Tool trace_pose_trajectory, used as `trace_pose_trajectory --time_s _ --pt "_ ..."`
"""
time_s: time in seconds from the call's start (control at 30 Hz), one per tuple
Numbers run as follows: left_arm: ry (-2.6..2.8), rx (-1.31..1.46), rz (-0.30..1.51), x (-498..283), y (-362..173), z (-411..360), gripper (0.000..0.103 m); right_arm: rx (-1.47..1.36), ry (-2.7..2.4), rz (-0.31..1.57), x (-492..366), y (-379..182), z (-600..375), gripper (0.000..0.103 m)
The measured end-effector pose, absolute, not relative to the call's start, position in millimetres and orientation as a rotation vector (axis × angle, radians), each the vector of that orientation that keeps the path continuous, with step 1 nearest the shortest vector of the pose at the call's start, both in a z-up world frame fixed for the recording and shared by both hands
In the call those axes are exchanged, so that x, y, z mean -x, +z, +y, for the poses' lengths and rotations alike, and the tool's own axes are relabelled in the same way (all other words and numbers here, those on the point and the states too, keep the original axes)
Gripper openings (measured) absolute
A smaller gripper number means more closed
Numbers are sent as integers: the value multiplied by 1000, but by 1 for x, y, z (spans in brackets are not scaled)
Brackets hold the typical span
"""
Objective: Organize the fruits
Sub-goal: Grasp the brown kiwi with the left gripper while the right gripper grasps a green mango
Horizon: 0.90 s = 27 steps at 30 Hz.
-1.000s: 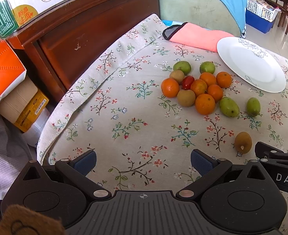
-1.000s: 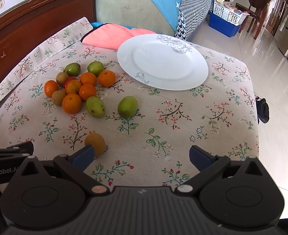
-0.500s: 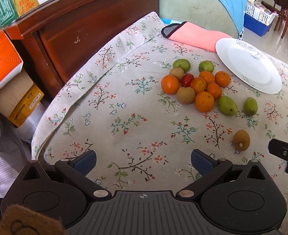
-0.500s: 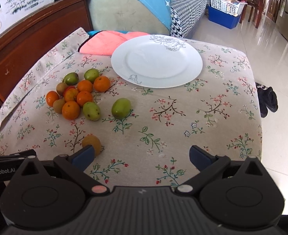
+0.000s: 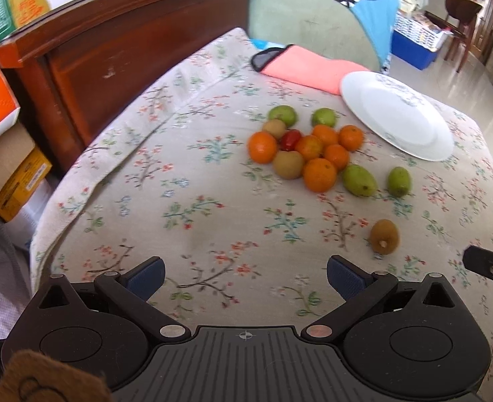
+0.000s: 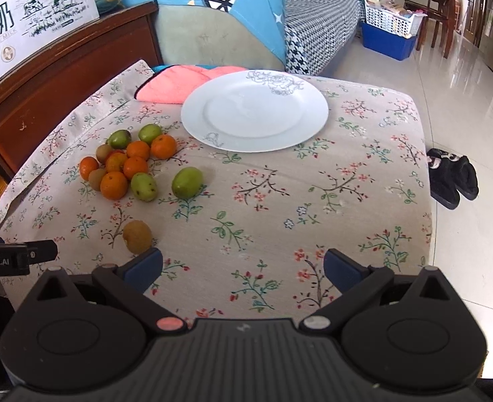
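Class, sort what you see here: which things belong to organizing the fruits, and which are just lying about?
Belongs to the job:
round orange tangerines
oval green fruits
fuzzy brown kiwis
small red fruit
white round plate

Just lying about:
pink folded cloth
black slippers
white milk carton

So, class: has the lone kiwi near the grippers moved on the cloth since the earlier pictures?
No. The lone kiwi lies on the same flower sprig, equally far from the green fruit; only the cameras shifted.

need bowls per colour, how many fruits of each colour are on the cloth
orange: 6
green: 4
brown: 3
red: 1
total: 14
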<state>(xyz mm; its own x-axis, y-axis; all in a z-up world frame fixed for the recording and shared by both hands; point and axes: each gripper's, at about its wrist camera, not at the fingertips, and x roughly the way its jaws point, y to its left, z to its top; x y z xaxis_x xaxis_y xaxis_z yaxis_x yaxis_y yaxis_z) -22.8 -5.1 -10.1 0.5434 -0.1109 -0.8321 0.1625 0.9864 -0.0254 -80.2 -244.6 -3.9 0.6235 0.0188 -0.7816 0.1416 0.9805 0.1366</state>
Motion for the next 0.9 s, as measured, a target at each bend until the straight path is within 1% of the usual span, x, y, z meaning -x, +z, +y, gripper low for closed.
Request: trace_pose_trajectory --time_s 0.13,0.27,0.6,0.77,0.83,0.9 --pt "-187 -55 1002 22 -14 -15 103 -252 -56 923 76 -6 -254 102" --pt "-243 -87 988 27 -15 -29 103 -227 -14 935 68 -1 -255 101" --pt "-319 -148 947 25 -20 -62 101 -77 171 877 40 19 -265 89" --pt "-339 -171 919 24 -26 -76 91 -105 222 903 25 9 -267 76" --pt "-342 -157 912 23 -28 -77 83 -114 238 917 19 4 -265 67" --pt "-351 -123 914 21 -28 -77 80 -125 259 921 15 1 -262 64"
